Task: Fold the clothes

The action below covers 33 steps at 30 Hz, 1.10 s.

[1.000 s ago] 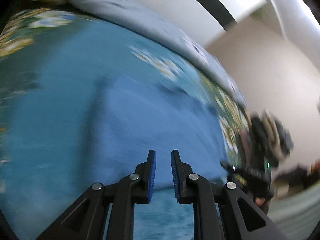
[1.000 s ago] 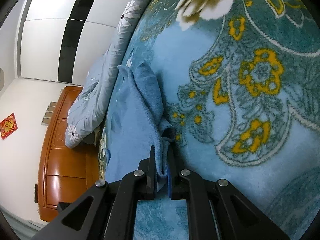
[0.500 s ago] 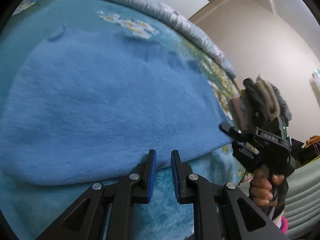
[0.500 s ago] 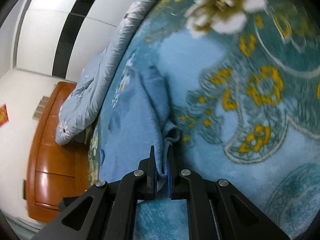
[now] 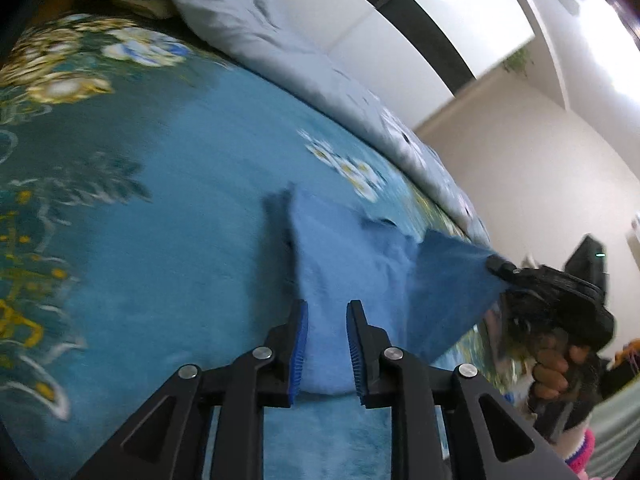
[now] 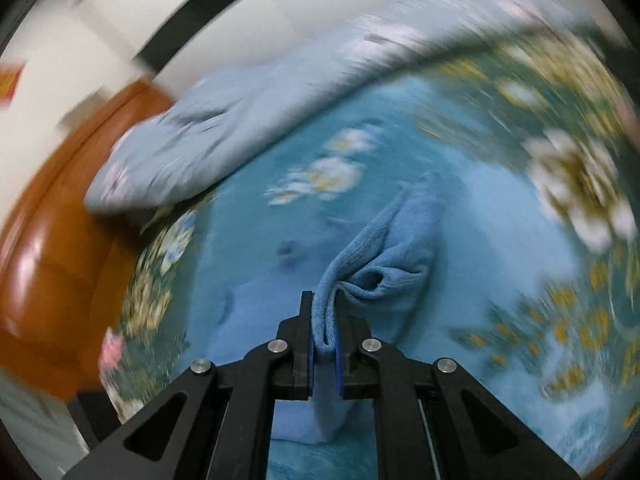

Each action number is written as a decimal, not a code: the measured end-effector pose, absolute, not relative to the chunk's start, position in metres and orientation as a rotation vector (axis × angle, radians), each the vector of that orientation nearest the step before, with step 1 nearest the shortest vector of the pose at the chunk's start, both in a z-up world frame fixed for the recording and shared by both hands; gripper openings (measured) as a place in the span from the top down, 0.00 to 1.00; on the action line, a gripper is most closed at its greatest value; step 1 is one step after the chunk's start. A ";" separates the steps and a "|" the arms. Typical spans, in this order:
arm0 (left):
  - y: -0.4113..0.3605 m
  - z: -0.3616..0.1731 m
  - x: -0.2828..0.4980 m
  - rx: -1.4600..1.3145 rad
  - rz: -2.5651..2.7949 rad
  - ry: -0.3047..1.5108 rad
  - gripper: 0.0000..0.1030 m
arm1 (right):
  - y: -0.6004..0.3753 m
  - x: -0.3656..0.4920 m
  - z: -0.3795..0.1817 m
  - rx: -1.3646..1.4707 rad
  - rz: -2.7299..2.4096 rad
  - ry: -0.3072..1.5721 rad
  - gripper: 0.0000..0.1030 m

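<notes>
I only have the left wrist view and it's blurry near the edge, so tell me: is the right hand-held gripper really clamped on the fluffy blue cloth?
Observer: Yes. In the right wrist view the right hand-held gripper is shut on a bunched edge of the fluffy blue cloth.
Operator: Anything on its far side that I can't see?
Observer: A glossy orange-brown wooden headboard beyond the pale grey floral quilt.
Operator: Is the cloth flat there?
Observer: No, it folds into a pocket just past the pads.

Bed's got a teal floral blanket [image 5: 168, 216], grey-blue quilt [image 5: 256, 36] bunched behind it, orange wooden headboard [image 6: 52, 240], plain white walls [image 5: 520, 168].
</notes>
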<state>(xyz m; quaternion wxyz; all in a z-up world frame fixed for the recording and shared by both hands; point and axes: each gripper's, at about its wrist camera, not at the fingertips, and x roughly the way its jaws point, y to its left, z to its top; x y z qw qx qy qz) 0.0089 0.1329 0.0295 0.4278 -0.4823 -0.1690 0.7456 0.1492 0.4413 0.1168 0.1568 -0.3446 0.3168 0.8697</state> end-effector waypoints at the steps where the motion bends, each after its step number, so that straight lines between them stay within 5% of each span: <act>1: 0.130 0.027 0.006 -1.213 1.867 -0.434 0.75 | 0.424 0.138 0.123 -1.003 2.543 0.827 0.93; 7: 0.113 0.013 0.000 -1.258 1.874 -0.460 0.75 | 0.333 0.098 0.106 -1.196 2.757 0.462 0.93; 14: 0.109 0.006 -0.005 -1.280 1.868 -0.474 0.74 | 0.275 0.086 0.049 -1.477 2.764 0.283 0.92; 20: 0.117 0.008 0.001 -1.274 1.833 -0.462 0.70 | 0.269 0.093 0.049 -1.485 2.820 0.271 0.76; 22: 0.118 0.011 0.005 -1.262 1.818 -0.457 0.66 | 0.269 0.100 0.052 -1.495 2.884 0.314 0.66; 28: 0.132 0.019 0.015 -1.221 1.764 -0.419 0.57 | 0.317 0.135 0.060 -1.343 2.836 0.513 0.62; 33: 0.148 0.011 0.023 -1.269 1.775 -0.322 0.54 | 0.387 0.171 0.046 -1.184 2.585 0.868 0.59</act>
